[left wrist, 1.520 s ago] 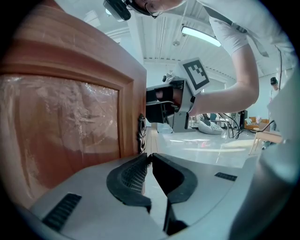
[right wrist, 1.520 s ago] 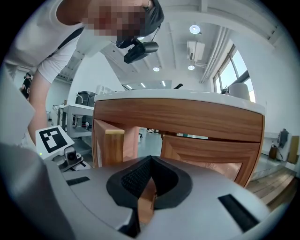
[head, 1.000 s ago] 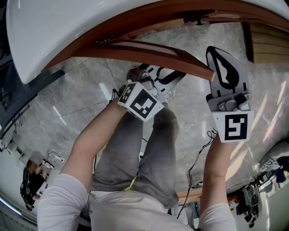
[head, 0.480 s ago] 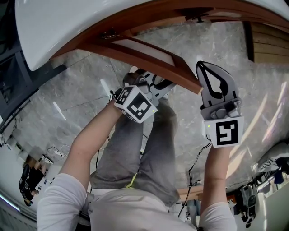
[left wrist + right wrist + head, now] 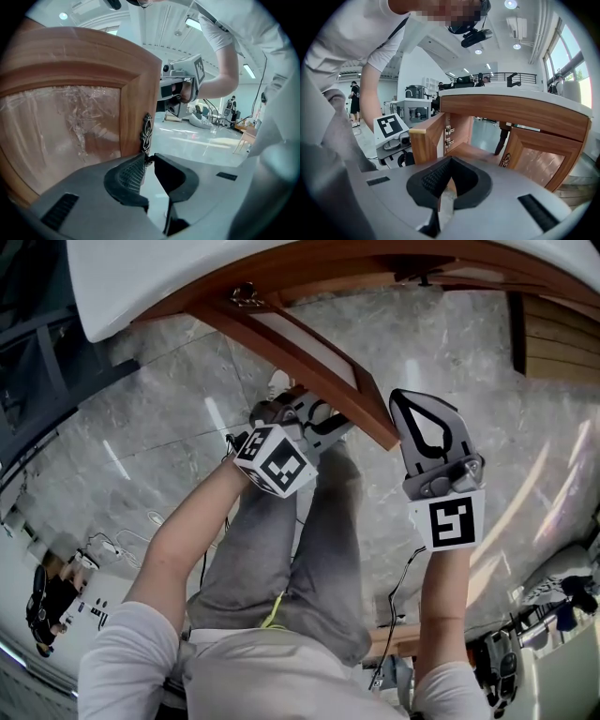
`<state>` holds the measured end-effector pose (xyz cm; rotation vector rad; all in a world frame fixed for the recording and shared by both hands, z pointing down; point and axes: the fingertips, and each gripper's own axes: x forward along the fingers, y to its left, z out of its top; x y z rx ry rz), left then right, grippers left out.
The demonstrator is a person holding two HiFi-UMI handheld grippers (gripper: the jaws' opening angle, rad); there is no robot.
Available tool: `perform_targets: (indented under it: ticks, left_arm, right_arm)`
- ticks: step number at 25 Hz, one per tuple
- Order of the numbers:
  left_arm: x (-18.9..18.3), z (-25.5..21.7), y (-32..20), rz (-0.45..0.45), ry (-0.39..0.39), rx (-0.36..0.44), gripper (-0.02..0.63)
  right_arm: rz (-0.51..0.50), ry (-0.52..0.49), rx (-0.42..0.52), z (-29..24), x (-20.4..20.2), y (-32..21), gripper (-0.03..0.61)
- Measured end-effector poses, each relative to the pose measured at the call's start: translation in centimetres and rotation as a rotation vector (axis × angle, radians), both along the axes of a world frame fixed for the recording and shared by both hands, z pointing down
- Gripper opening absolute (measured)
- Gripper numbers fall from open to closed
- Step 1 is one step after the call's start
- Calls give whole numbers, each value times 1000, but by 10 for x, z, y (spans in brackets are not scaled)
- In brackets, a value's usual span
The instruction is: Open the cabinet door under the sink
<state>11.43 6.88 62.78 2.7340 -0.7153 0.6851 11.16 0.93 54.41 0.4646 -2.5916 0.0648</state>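
Observation:
The wooden cabinet door with a frosted panel stands swung out from under the white sink top. Its ornate metal handle sits on the free edge. My left gripper is at that edge, and its jaws have just been opening. The handle's lower end lies between the tips, with a gap showing between the pads. In the head view the left gripper is tucked under the door's corner. My right gripper hovers beside the door's free end, shut and empty.
The second door with its own handle stays closed to the right of the open cabinet. Hinges show inside. The person's grey-trousered legs stand below, on a marble floor with a cable.
The door has swung further out from the cabinet. Both grippers have shifted left along with it in the head view.

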Motion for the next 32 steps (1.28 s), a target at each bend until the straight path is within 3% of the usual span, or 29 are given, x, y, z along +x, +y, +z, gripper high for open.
perform_targets:
  ticks: [11, 19, 22, 32]
  left_arm:
    - [-16, -10, 16, -38, 6, 22, 39]
    - [-47, -42, 13, -225, 117, -25, 17]
    - [-65, -64, 4, -302, 141, -3, 17]
    - [-94, -113, 12, -440, 150, 19, 17]
  right_arm:
    - [-73, 43, -3, 0, -12, 18, 31]
    - [-112, 65, -44, 0, -26, 35, 31]
    - [-153, 81, -59, -1, -33, 47, 31]
    - [-216, 74, -97, -28, -54, 72, 31]
